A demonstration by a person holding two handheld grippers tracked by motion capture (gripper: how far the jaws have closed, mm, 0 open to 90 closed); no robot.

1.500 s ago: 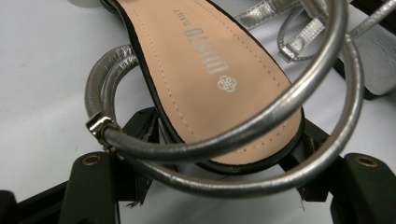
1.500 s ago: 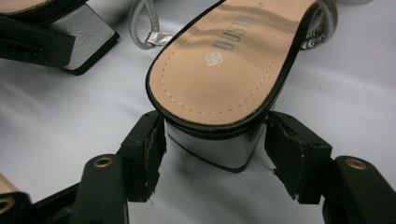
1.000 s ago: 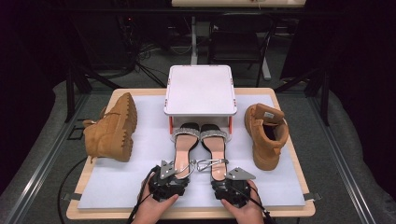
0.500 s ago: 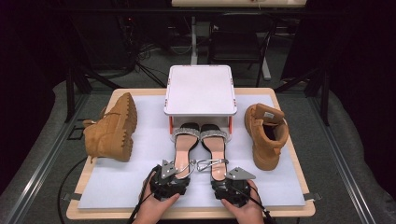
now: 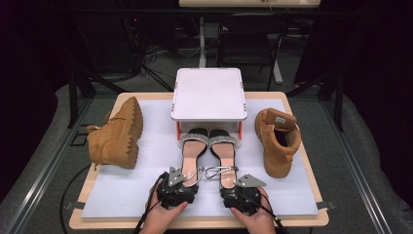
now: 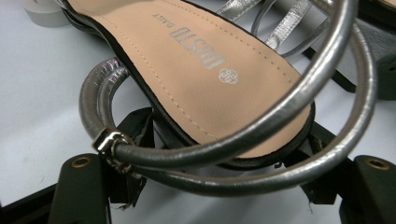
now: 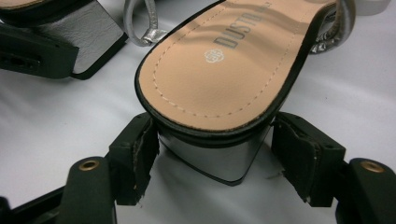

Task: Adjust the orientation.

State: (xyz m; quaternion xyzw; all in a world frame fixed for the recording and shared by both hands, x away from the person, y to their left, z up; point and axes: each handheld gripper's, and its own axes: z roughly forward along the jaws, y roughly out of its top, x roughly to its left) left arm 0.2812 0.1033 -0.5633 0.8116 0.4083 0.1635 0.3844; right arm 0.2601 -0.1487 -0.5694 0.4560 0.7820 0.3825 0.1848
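1. My right gripper has its jaws apart, one on either side of the silver block heel of the right-hand black sandal with the tan insole. In the right gripper view the right pad stands clear of the heel, while the left pad sits close against the edge of the sole; I cannot tell whether it touches. These jaws have just been opening, with the heel between them.
2. My left gripper also has its jaws apart, either side of the heel end of the left-hand black sandal with the tan insole. Its looped silver ankle strap with a small metal buckle hangs across the gap in front of the pads. These jaws have just been opening too, with the heel end between them.
3. Grey print on the right-hand insole begins "DUSTO", beside a small round emblem. The left-hand insole carries the same mark upside down, with "DAILY" in smaller letters next to it.
4. From the high view, both sandals lie side by side at the middle of the white mat on the wooden table, heels toward me, their sparkly silver toe bands tucked under the front of the white square platform on red legs.
5. A tan lace-up boot lying on its side is well to the left of the sandals.
6. A second tan boot standing upright is to their right.
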